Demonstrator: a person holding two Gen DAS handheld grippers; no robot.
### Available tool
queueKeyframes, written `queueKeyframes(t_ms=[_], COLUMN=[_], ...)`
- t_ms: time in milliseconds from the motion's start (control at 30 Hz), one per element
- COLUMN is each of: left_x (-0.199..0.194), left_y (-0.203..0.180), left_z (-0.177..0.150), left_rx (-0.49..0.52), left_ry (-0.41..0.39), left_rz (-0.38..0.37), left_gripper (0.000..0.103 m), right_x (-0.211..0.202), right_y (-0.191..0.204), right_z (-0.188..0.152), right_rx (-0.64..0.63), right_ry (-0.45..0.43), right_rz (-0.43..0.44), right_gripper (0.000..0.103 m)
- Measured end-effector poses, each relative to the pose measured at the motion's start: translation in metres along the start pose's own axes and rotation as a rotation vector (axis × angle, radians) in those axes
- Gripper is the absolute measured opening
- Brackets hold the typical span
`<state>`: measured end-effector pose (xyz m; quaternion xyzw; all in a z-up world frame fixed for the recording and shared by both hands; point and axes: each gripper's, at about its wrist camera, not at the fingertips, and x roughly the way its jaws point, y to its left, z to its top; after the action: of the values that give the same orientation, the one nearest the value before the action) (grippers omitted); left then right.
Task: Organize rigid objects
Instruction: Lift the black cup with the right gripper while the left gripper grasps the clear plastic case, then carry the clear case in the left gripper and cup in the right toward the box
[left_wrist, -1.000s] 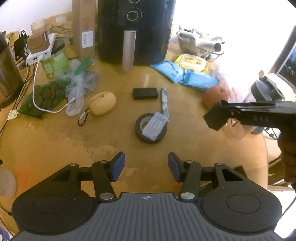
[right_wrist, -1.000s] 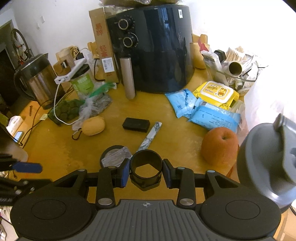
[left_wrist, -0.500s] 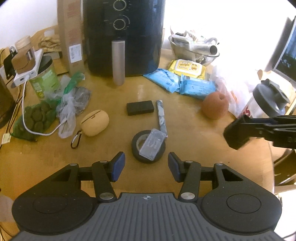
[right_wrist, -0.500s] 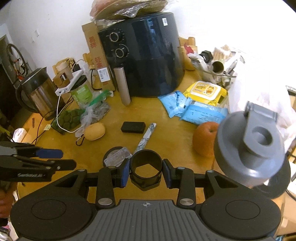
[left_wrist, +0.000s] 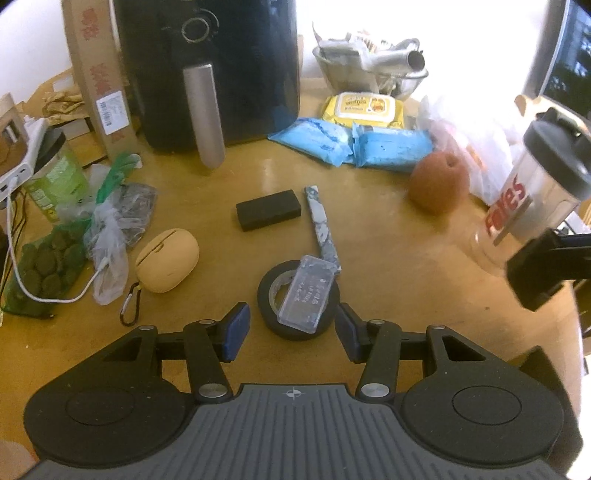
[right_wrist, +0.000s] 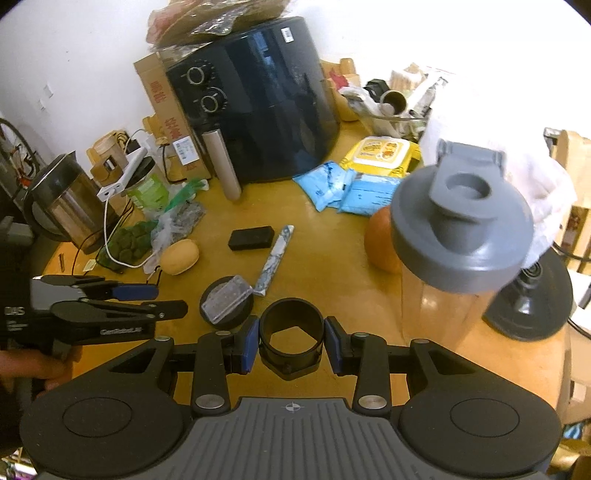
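Right gripper (right_wrist: 289, 349) clamped on a black ring (right_wrist: 290, 334). Left gripper (left_wrist: 291, 332) apart, empty, just short of tape roll (left_wrist: 295, 299) carrying a clear case (left_wrist: 306, 297). Beyond: marbled stick (left_wrist: 320, 229), black box (left_wrist: 268, 209) loose. Mostly undone.

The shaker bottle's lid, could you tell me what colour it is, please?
Grey; the shaker bottle's lid shows best in the right wrist view.
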<state>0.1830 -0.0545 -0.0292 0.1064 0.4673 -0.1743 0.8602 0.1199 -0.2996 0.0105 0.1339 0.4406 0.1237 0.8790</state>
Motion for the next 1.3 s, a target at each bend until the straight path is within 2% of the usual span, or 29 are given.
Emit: queueKeyframes(t_ms=[400,667,933,1300], left_x=[0.042,0.066,0.065,0.039], left_y=[-0.01,-0.018,-0.02,-0.015], left_z=[0.014,0.018,0.019,0.015], left_rx=[0.088,0.131,0.133,0.096], left_ry=[0.048,0.087,0.095,0.057], left_rz=[-0.019,-0.031,-0.039,-0.04], left_gripper=[0.047,0.035,0.033,0.033], right_x=[-0.016,-0.025,-0.029,-0.028], right_y=[-0.024,-0.032,-0.037,-0.033], right_z=[-0.01,-0.015,-0.017,-0.016], right_rx=[0.099,0.139,0.169,0.151], right_ry=[-0.015,-0.028,-0.034,-0.027], right_rz=[-0.056,-0.082,-0.087,-0.054], right_gripper=[0.04,0.04,0.04,0.04])
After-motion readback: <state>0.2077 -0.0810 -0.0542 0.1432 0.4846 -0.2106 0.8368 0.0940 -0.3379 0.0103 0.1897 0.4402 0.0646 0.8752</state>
